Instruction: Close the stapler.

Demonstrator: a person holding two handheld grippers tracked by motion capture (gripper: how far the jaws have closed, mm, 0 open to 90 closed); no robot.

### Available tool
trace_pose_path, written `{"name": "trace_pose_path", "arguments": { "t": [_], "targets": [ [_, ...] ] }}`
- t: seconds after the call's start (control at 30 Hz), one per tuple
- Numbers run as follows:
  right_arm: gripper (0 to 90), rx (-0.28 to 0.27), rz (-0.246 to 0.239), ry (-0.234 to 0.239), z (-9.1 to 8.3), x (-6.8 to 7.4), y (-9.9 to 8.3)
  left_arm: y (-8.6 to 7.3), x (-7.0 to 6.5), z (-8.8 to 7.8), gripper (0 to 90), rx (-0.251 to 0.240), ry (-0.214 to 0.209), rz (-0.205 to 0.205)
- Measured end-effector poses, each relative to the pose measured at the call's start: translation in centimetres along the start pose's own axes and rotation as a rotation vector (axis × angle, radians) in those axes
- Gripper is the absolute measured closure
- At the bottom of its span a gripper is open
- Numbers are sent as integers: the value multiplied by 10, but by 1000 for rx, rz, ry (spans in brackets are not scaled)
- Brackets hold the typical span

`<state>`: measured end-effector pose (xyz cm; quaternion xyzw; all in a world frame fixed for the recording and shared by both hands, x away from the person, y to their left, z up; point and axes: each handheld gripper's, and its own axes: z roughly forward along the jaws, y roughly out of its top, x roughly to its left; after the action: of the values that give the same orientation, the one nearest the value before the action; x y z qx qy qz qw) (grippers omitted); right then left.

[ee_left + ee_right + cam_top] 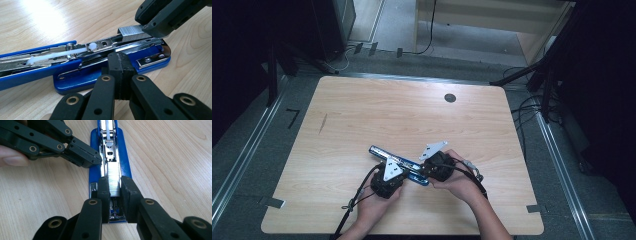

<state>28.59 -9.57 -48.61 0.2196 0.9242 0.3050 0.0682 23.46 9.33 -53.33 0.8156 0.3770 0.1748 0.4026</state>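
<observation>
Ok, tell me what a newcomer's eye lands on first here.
First, the blue stapler lying opened out at the near middle of the wooden table. Next, the silver strip of staples pinched by the right gripper over the stapler's metal channel. The left gripper, fingers shut, rests against the stapler's side.

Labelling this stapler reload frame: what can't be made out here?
- High view: staple strip too small to see; the stapler is partly covered by both grippers.
- Right gripper view: front of the staple strip and the channel under it are hidden by the right gripper fingers; stapler's far end cut off by the top edge.
- Left gripper view: left gripper fingers cover the base's near side; whether they press on it is unclear. Stapler's open arm cut off at the left edge.
</observation>
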Motion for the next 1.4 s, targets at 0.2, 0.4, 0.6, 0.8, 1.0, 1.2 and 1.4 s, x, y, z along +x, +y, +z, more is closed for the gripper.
{"name": "trace_pose_path", "arguments": {
  "t": [0.2, 0.4, 0.6, 0.8, 1.0, 1.2, 1.4],
  "targets": [
    [794, -5, 9, -1, 0, -1, 0, 0, 0, 0, 900, 1, -1, -1],
    [799, -10, 22, -3, -1, -1, 0, 0, 0, 0, 900, 3, -1, 1],
    [799, 4, 20, 3, -3, -2, 0, 0, 0, 0, 900, -1, -1, -3],
    [800, 26, 9, -2, -5, -1, 5, 0, 0, 0, 900, 1, -1, 1],
    [800, 77, -16, -7, -1, 2, 8, 0, 0, 0, 900, 3, 0, 3],
    [800, 102, -28, -17, -1, 3, 12, 0, 0, 0, 900, 1, -1, 1],
    [800, 114, -24, -13, -2, 3, 14, 0, 0, 0, 900, 0, -1, 1]
  ]
}}
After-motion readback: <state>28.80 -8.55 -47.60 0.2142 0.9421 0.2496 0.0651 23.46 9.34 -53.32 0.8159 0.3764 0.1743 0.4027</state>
